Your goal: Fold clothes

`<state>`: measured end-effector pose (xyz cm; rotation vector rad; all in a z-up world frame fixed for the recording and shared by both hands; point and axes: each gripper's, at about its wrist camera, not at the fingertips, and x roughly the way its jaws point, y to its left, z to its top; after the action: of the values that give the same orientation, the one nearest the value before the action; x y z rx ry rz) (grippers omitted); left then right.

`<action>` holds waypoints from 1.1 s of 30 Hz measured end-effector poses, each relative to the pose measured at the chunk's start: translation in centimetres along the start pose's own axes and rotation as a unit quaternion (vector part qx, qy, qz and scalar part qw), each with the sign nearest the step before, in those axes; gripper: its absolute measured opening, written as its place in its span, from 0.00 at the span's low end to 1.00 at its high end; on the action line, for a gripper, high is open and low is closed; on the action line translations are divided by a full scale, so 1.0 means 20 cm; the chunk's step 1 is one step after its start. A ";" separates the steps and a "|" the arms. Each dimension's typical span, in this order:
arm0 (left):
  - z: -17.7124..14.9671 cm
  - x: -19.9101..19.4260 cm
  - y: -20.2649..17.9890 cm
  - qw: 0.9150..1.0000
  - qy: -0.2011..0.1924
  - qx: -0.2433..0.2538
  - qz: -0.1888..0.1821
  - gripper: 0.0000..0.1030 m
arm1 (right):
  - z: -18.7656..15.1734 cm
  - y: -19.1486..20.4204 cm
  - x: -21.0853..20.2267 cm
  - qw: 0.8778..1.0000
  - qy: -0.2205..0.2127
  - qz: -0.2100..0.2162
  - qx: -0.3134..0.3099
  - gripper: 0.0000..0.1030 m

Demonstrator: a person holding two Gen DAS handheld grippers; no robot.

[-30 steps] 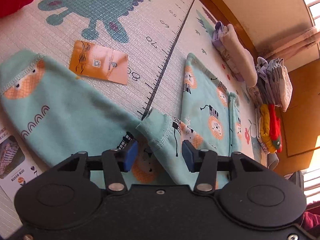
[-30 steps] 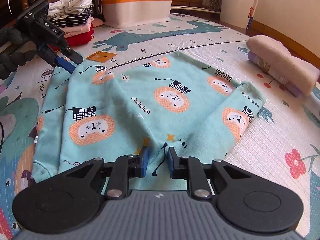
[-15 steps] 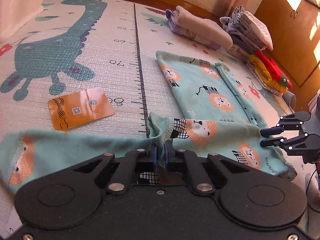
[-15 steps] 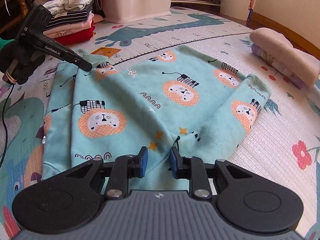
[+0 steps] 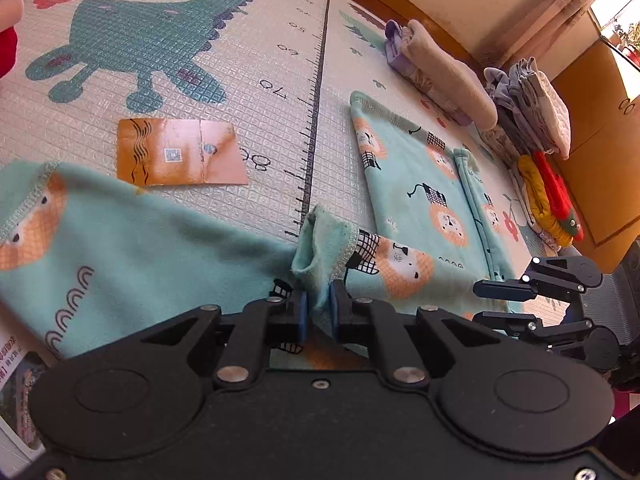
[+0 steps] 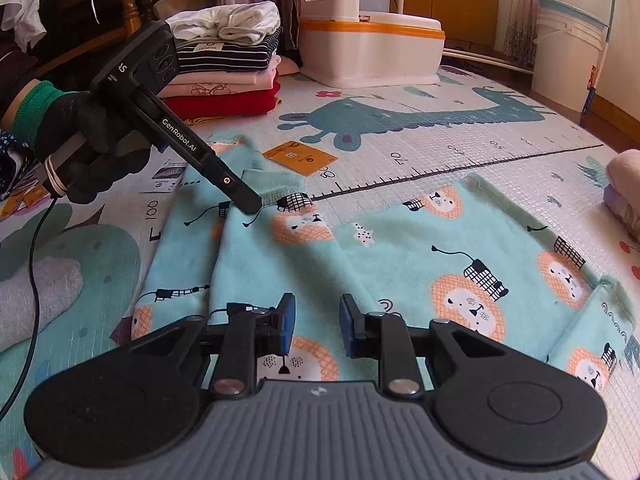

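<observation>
A teal garment (image 5: 416,184) printed with orange lions lies spread on the play mat. My left gripper (image 5: 318,312) is shut on a sleeve cuff (image 5: 324,240), which stands bunched up between its blue pads. In the right wrist view a gloved hand holds that left gripper (image 6: 250,202), its tip on the garment (image 6: 400,248) at the far left corner. My right gripper (image 6: 317,326) is open just above the near part of the fabric, with nothing between its fingers. It also shows at the right edge of the left wrist view as the right gripper (image 5: 478,301).
An orange card (image 5: 180,152) lies on the mat (image 5: 240,60) beyond the sleeve. Folded clothes are stacked at the far left (image 6: 228,72) and along the wall (image 5: 532,120). A white and orange box (image 6: 372,52) and a bucket (image 6: 568,52) stand behind. A grey-socked foot (image 6: 36,300) rests at left.
My left gripper went from open to shut on the sleeve cuff and has pulled it up. My right gripper has spread wider and let the fabric go.
</observation>
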<state>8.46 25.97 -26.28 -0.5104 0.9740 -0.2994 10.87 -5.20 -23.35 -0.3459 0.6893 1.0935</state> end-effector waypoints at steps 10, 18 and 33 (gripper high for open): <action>-0.01 -0.02 0.06 0.998 0.005 -0.059 -0.019 0.15 | 0.15 -0.09 0.24 0.992 0.021 0.070 0.103 0.26; -0.02 -0.02 0.07 0.998 0.000 -0.055 -0.022 0.15 | 0.04 -0.35 0.20 0.942 0.017 0.105 0.319 0.25; 0.09 -0.12 -0.07 0.997 -0.012 -0.056 -0.059 0.05 | -0.43 0.00 -0.69 0.985 0.025 -0.031 0.169 0.37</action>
<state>8.71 26.35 -23.03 -0.6729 0.9420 -0.3445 3.98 -19.70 -20.60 -0.1029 0.8878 0.8924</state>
